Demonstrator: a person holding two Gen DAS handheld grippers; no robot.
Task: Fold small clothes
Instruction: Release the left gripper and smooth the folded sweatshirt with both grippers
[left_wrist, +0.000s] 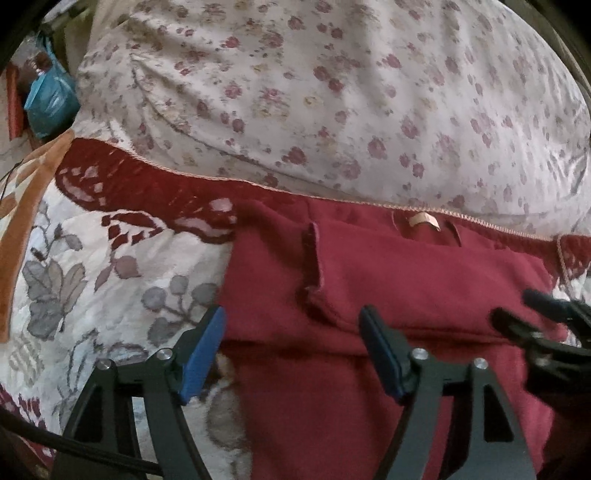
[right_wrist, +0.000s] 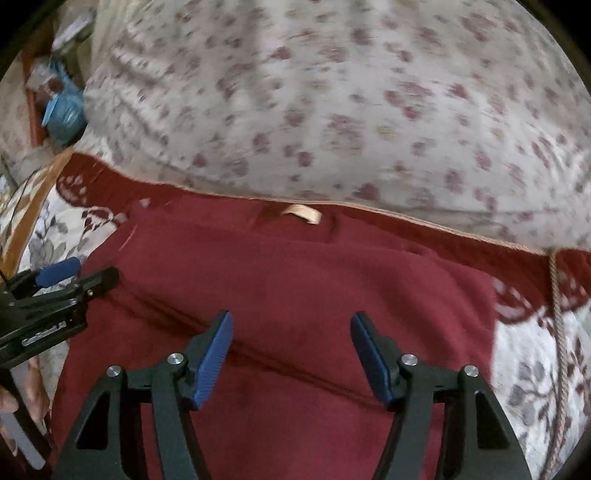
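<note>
Home bedroom — floral pillow (left_wrist: 332, 92) resting on a patterned bedspread (left_wrist: 74, 258), household clutter (left_wrist: 48, 96) heaped beside the bed.

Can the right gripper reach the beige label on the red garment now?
Probably yes. The right gripper hovers with open jaws over the red garment, and the beige label lies uncovered straight ahead.

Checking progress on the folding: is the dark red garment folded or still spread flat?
Folded, at least partly. The dark red garment shows a layer doubled over itself, its hemmed edge lying on top, with a fold line across it.
</note>
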